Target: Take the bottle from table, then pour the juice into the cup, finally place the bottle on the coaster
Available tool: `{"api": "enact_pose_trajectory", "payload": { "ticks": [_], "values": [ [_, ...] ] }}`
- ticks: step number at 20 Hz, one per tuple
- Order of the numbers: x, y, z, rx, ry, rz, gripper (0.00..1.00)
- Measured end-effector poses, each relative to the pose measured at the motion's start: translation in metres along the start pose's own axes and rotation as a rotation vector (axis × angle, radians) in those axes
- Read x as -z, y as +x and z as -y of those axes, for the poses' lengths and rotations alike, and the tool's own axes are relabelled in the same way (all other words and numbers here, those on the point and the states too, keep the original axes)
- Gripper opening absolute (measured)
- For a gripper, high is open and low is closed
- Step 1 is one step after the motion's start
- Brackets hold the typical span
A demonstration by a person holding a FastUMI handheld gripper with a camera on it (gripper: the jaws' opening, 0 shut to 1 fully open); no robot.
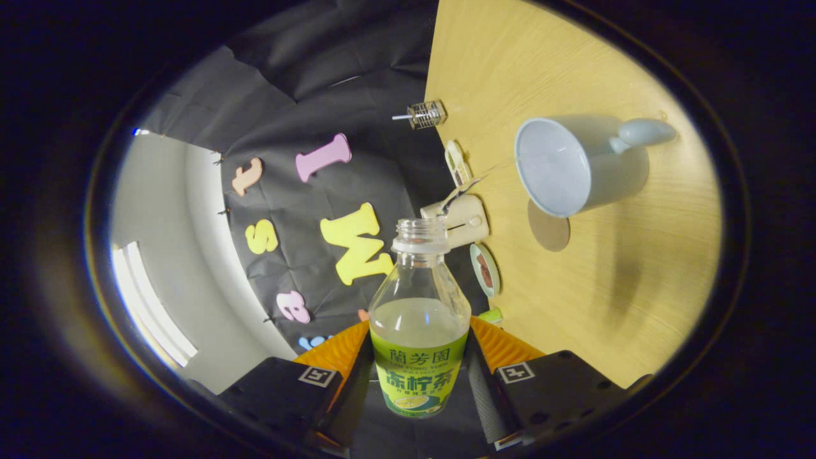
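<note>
A clear plastic bottle [419, 319] with a green label and no cap stands up between my fingers, and my gripper [419, 360] is shut on its labelled lower half. Pale juice fills it to just above the label. The whole scene looks rolled sideways, so the wooden table [612, 306] rises beside the bottle. A light blue cup [577, 166] with a handle stands on that table, beyond the fingers and off to the side of the bottle's mouth, its opening facing me. A round brown coaster [549, 231] lies flat on the table right beside the cup's rim.
Along the table's edge by the black cloth wall sit a small glass jar [426, 115], a cream-coloured holder [464, 220] just behind the bottle's mouth, and two small dishes [456, 162] [486, 269]. A white wall with a bright strip lies on the far side.
</note>
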State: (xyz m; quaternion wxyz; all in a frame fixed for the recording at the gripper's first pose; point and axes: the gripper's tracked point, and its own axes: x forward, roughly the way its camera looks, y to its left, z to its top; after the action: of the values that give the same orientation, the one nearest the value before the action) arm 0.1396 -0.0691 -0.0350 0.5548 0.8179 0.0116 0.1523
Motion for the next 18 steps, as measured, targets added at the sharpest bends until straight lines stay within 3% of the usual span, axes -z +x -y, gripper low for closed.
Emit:
{"api": "enact_pose_trajectory", "payload": {
  "ticks": [18],
  "values": [
    [0.001, 0.011, -0.014, -0.043, 0.129, -0.017, 0.77]
  ]
}}
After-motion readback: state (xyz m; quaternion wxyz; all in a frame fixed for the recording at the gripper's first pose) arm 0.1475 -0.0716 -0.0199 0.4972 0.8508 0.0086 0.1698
